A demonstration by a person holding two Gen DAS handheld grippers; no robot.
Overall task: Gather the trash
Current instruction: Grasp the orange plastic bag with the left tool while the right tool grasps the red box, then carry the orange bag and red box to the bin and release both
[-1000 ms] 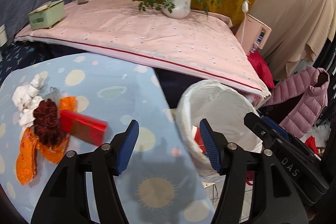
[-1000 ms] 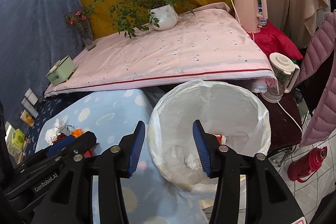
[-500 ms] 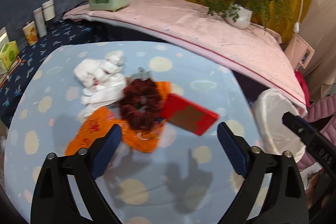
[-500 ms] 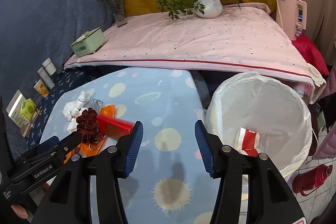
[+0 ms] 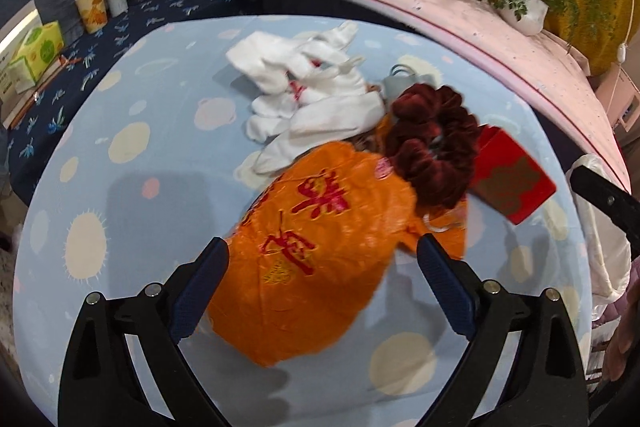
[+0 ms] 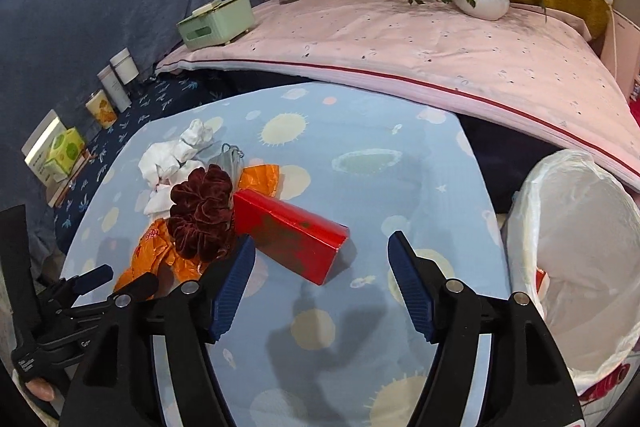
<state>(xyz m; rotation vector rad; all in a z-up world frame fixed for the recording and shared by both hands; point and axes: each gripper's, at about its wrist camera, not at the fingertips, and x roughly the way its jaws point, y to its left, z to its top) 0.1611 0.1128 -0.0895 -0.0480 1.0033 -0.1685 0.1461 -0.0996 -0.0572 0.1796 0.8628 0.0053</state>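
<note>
1. Two grippers are held over the blue spotted table, both with jaws spread wide and nothing between them.
2. By the left gripper the orange plastic bag is straddled – its blue pads sit at either side of the bag's near end, seemingly so that a single closing would pinch the crumpled film.
3. The right gripper is kept just short of the red box, which lies flat with one end towards the jaws; it is probably meant as this gripper's pick.
4. The trash is gathered in one heap on the table's left part: white crumpled tissues, a dark red scrunchie resting on the orange bag, and the red box touching the scrunchie.
5. The white-lined bin is stood just beside the table's right edge – presumably so that each piece can be carried across and dropped in
</note>
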